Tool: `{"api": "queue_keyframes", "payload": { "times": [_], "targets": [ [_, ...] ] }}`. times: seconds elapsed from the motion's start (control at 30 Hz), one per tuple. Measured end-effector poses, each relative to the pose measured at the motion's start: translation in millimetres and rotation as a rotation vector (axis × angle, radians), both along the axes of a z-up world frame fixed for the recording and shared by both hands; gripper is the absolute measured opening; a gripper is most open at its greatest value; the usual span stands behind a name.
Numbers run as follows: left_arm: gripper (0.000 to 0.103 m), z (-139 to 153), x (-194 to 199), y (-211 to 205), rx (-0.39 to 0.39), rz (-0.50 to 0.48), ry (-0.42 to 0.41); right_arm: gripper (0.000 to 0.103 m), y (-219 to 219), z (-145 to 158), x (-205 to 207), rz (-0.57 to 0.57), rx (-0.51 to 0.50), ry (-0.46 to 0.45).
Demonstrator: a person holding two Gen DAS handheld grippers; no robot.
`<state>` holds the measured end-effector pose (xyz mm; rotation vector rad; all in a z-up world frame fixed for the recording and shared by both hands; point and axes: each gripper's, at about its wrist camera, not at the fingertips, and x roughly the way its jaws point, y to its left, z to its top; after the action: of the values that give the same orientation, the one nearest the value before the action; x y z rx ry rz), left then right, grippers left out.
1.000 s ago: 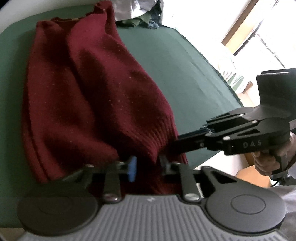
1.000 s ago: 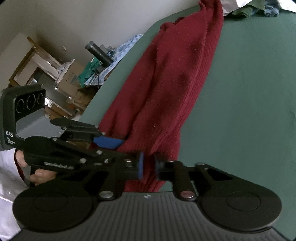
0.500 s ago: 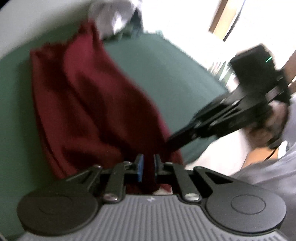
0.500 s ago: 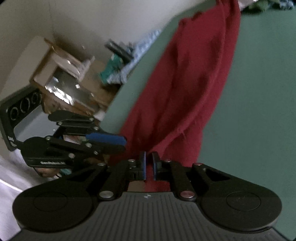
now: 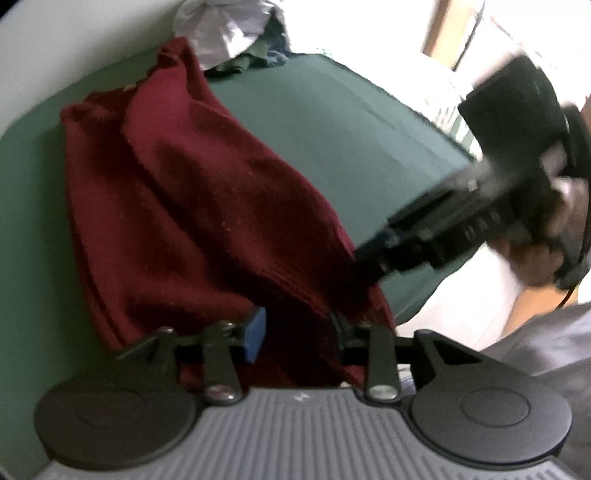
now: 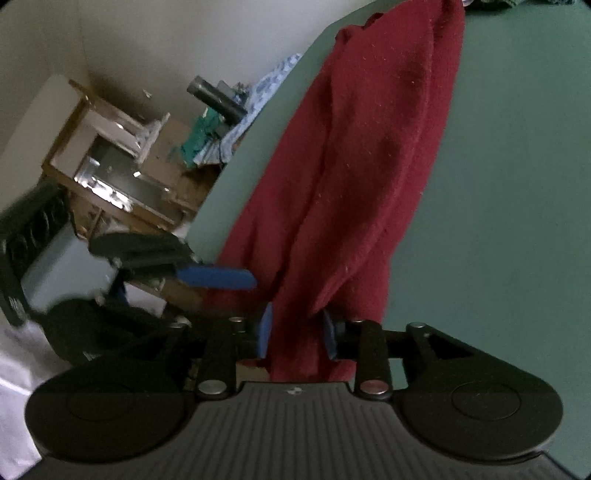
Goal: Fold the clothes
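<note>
Red sweater (image 6: 354,206) hem lies between right hand-held gripper (image 6: 297,330) pads (jaws parted).

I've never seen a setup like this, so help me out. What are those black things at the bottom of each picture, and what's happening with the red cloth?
There is no robot here. A person holds a two-finger tool in each hand, and each tool carries a wide-angle camera that looks along its jaws. One picture is from the left gripper and the other from the right gripper, so each also shows the other tool off to one side. The left picture also shows the person's hand on the right tool.

A dark red knitted sweater lies lengthwise on a green table, with a heap of other clothes at the far end. The sweater's near end runs between both pairs of jaws, which stand apart, so they seem not to pinch it.
</note>
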<state>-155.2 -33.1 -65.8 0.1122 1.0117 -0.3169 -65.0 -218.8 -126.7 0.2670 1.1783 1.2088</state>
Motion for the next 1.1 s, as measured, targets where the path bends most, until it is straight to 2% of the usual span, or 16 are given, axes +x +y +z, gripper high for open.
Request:
{"api": "queue_keyframes", "payload": {
  "times": [0.03,0.07,0.1,0.2,0.27,0.33,0.4,0.47,0.53,0.57,0.6,0.63,0.73,0.87,0.97,1.1],
  "targets": [
    [0.033,0.2,-2.0,-3.1,0.027,-0.021,-0.018,0.021,1.2,0.5,0.7,-0.004,-0.010,-0.008],
    [0.034,0.5,-3.9,-6.2,0.054,-0.042,-0.035,0.012,2.4,1.0,1.4,-0.008,-0.020,-0.017],
    [0.037,0.7,-5.9,-9.2,0.082,-0.063,-0.053,0.008,-1.0,2.7,1.7,-0.012,-0.022,-0.021],
    [0.043,-3.3,-7.6,-19.1,0.160,-0.123,-0.092,0.006,-7.5,7.6,7.6,-0.035,0.020,0.024],
    [0.054,-4.7,-7.6,-23.6,0.198,-0.166,-0.113,0.006,-11.3,10.7,11.7,-0.058,0.052,0.055],
    [0.064,-4.9,-7.8,-27.4,0.219,-0.203,-0.137,0.006,-14.7,13.8,16.2,-0.087,0.089,0.088],
    [0.066,-3.6,-7.9,-29.7,0.225,-0.220,-0.158,0.005,-19.4,13.7,19.2,-0.108,0.123,0.127],
    [0.060,-7.1,-3.4,-29.8,0.237,-0.218,-0.160,0.006,-23.4,12.9,21.2,-0.123,0.155,0.168],
    [0.036,-12.4,0.3,-28.9,0.253,-0.212,-0.152,0.006,-27.7,12.0,20.5,-0.135,0.187,0.201],
    [0.028,-14.3,1.2,-28.5,0.260,-0.211,-0.150,0.006,-29.9,11.6,20.2,-0.141,0.203,0.217],
    [0.014,-15.0,1.8,-27.8,0.266,-0.208,-0.151,0.006,-29.9,12.4,19.3,-0.143,0.211,0.224],
    [0.007,-14.3,2.1,-26.7,0.271,-0.203,-0.155,0.006,-29.9,13.2,18.4,-0.146,0.218,0.230],
    [0.000,-2.5,-2.4,-22.6,0.281,-0.195,-0.201,0.006,-30.3,16.5,18.3,-0.144,0.215,0.225],
    [0.000,23.6,-13.6,-17.1,0.267,-0.218,-0.254,0.006,-31.7,19.0,16.7,-0.130,0.201,0.218],
    [0.000,31.8,-22.8,-16.5,0.242,-0.252,-0.239,0.006,-33.0,18.8,14.3,-0.111,0.194,0.221],
    [0.000,12.3,-24.5,-17.4,0.269,-0.271,-0.166,0.006,-21.7,6.4,8.9,-0.058,0.092,0.190]
  ]
}}
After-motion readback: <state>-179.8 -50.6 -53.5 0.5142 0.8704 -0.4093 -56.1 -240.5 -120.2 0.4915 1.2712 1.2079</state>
